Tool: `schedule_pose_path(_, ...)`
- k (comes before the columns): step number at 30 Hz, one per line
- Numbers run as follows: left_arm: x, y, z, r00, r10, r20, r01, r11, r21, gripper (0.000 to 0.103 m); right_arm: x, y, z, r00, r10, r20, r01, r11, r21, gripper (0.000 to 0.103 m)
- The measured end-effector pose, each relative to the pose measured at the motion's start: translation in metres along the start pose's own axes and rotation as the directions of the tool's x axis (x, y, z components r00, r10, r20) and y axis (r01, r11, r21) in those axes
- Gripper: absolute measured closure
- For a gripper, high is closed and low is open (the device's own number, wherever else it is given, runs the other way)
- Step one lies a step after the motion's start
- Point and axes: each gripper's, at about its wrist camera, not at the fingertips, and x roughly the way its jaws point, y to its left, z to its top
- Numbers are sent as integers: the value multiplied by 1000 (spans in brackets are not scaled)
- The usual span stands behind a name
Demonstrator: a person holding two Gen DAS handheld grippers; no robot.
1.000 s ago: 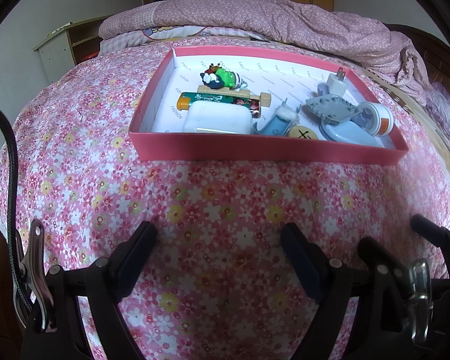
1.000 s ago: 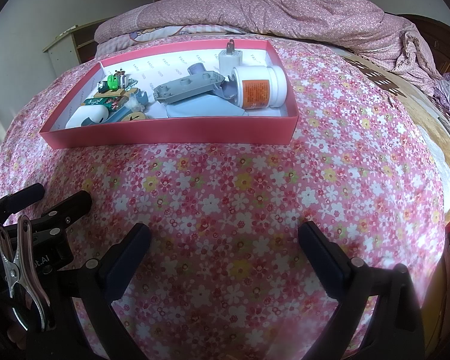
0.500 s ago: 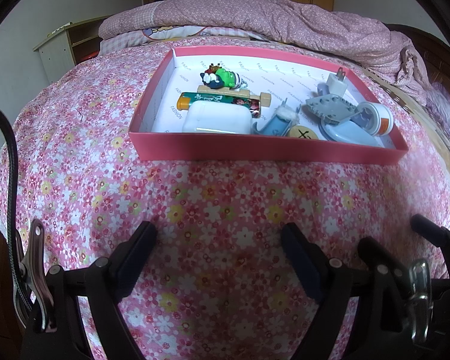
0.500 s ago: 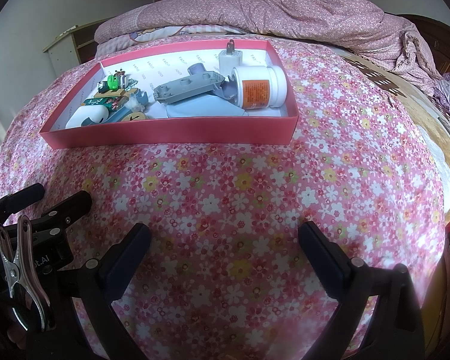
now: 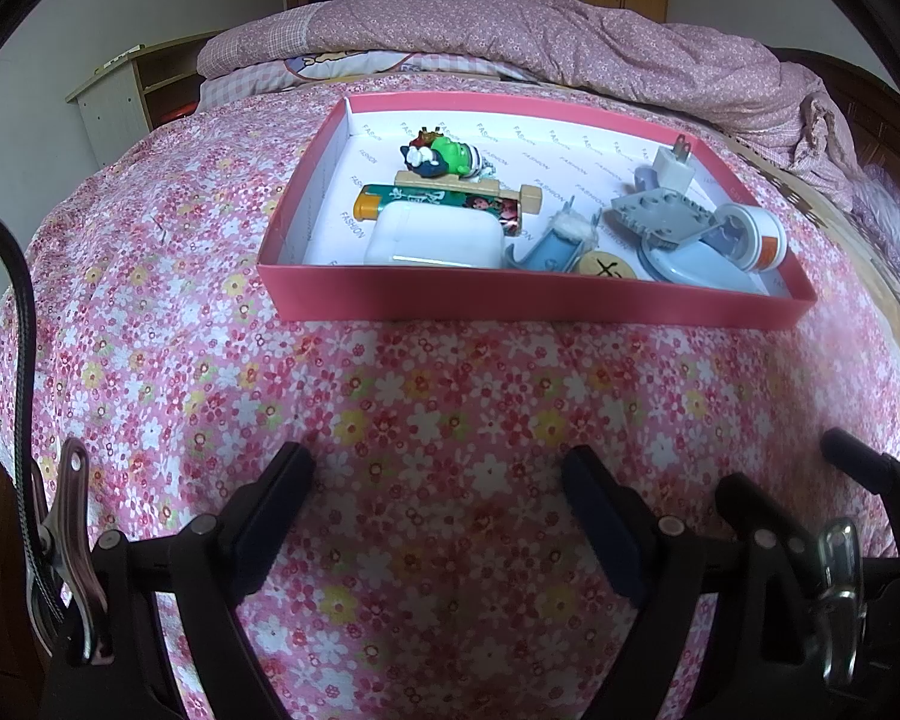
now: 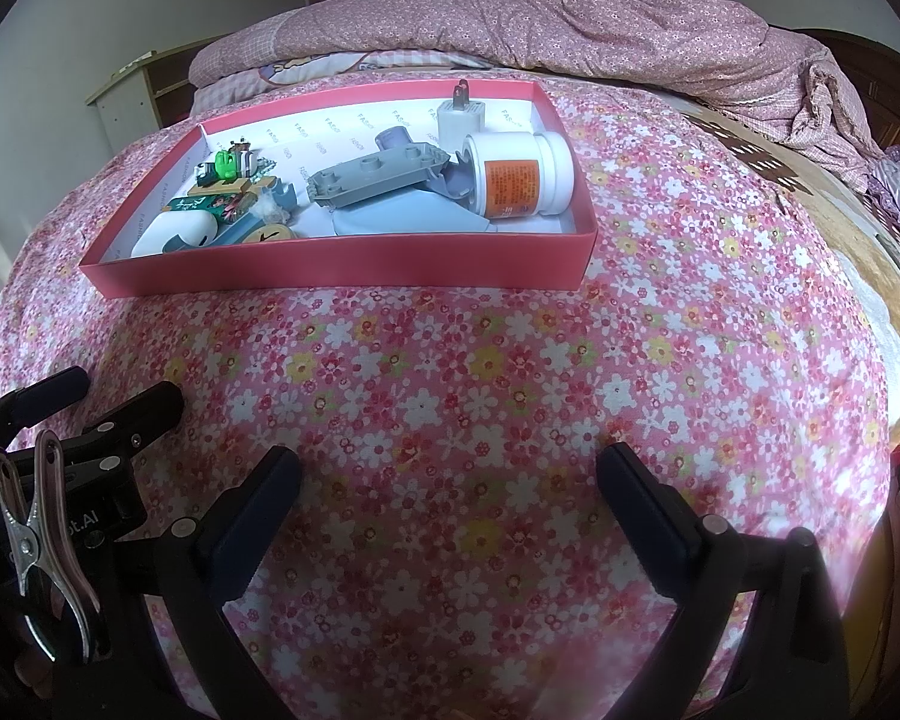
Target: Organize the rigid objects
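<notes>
No change from the earlier frames. Left claw (image 5: 435, 483) low in frame, spread wide and empty above the floral bed (image 5: 168, 324); right claw (image 6: 447, 480) likewise. Pink box (image 6: 342, 267) of small objects upper centre, well apart.

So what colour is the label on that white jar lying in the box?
Orange, on the white jar lying on its side; the right wrist view shows it best.
</notes>
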Motion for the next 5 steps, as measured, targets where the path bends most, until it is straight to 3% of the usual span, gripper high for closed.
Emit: schedule_pose_path(5, 0, 0, 0, 1000, 0, 0, 0, 1000, 0, 14, 0, 0, 0, 1000, 0, 0, 0, 1000, 0, 1)
